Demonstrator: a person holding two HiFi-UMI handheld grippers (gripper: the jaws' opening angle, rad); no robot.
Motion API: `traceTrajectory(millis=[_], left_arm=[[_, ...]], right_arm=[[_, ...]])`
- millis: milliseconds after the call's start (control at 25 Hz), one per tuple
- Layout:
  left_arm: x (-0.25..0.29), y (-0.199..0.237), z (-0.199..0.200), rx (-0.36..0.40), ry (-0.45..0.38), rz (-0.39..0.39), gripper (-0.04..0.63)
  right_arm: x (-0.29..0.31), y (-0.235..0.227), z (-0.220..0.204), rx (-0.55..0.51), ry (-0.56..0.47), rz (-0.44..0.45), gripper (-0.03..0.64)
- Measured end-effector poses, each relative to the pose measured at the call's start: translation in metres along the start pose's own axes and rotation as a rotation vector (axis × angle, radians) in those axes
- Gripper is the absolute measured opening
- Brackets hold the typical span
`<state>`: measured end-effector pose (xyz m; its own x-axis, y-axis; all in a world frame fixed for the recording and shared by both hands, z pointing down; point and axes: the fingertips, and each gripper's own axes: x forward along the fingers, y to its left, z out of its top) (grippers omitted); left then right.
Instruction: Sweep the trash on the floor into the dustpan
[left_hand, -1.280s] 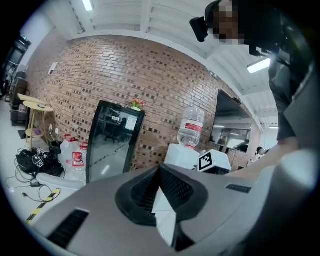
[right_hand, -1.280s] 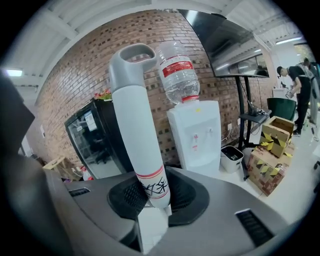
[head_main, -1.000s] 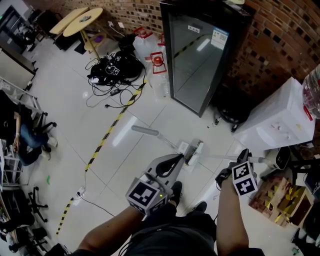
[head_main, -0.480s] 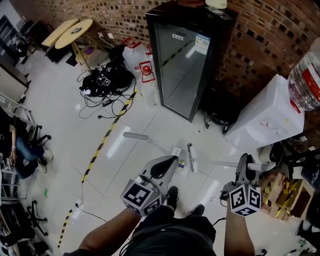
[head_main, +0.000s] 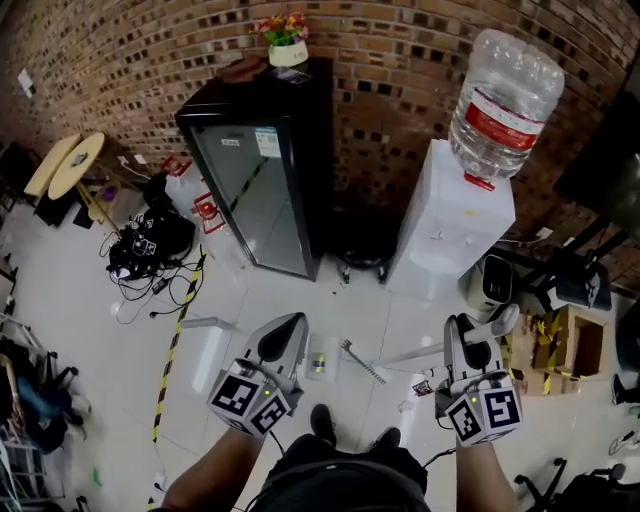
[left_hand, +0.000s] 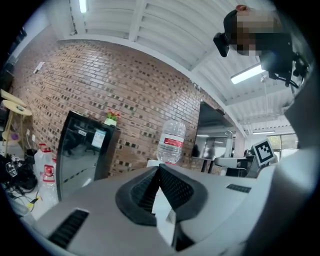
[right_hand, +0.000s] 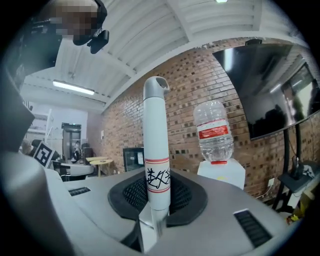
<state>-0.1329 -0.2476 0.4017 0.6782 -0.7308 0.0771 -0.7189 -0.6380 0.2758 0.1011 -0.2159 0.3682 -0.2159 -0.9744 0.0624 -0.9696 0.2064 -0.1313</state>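
Observation:
In the head view a broom head (head_main: 365, 362) lies on the white floor ahead of my shoes, its thin handle (head_main: 412, 354) slanting right. My right gripper (head_main: 463, 342) is shut on that handle; in the right gripper view the white handle (right_hand: 156, 150) rises upright between the pads of the right gripper (right_hand: 156, 192). A small white dustpan (head_main: 320, 360) stands just left of the broom head, its grey handle grip (head_main: 205, 323) further left. My left gripper (head_main: 284, 333) hovers beside it; the left gripper (left_hand: 159, 172) has its pads together and nothing shows between them. Small trash scraps (head_main: 421, 386) lie near the right gripper.
A black glass-door fridge (head_main: 262, 190) and a white water dispenser (head_main: 448, 225) with its bottle (head_main: 505, 90) stand against the brick wall ahead. A cable pile (head_main: 145, 245) and striped floor tape (head_main: 175, 340) are left. A cardboard box (head_main: 572, 345) is right.
The view has swung up and right toward the wall. The broom head and dustpan now lie closer to my feet. The right gripper still grips the handle, and the left gripper has shifted left.

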Motion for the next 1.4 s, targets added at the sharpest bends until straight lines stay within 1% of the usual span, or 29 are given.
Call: traceTrajectory(millis=[120, 320, 440, 600, 720, 840, 1080, 1200, 1320, 1400], left_arm=[[0.016, -0.060, 0.012, 0.024, 0.006, -0.053, 0.017], [0.029, -0.141, 0.026, 0.070, 0.045, -0.124, 0.017], [0.038, -0.171, 0.033, 0.077, 0.065, -0.126, 0.017], [0.048, -0.202, 0.046, 0.077, 0.056, -0.135, 0.017], [0.047, -0.214, 0.047, 0.092, 0.051, -0.137, 0.017], [0.044, -0.219, 0.049, 0.083, 0.026, -0.123, 0.017], [0.049, -0.234, 0.052, 0.113, 0.039, -0.125, 0.017], [0.051, -0.235, 0.055, 0.132, 0.043, -0.125, 0.015], [0.053, -0.231, 0.049, 0.153, 0.077, -0.117, 0.015], [0.052, -0.232, 0.047, 0.173, 0.092, -0.126, 0.015]], right_arm=[[-0.043, -0.028, 0.023, -0.007, 0.019, 0.022, 0.066], [-0.106, -0.065, 0.064, -0.037, -0.009, 0.032, 0.063], [-0.134, -0.087, 0.088, -0.062, -0.023, 0.021, 0.061], [-0.164, -0.110, 0.108, -0.101, -0.033, 0.006, 0.061], [-0.183, -0.126, 0.110, -0.097, -0.036, -0.022, 0.060], [-0.197, -0.139, 0.121, -0.094, -0.058, -0.047, 0.060], [-0.210, -0.173, 0.129, -0.048, -0.070, -0.114, 0.060], [-0.209, -0.175, 0.131, -0.039, -0.079, -0.115, 0.060], [-0.208, -0.173, 0.132, -0.034, -0.086, -0.112, 0.060], [-0.208, -0.173, 0.132, -0.026, -0.089, -0.119, 0.060]])
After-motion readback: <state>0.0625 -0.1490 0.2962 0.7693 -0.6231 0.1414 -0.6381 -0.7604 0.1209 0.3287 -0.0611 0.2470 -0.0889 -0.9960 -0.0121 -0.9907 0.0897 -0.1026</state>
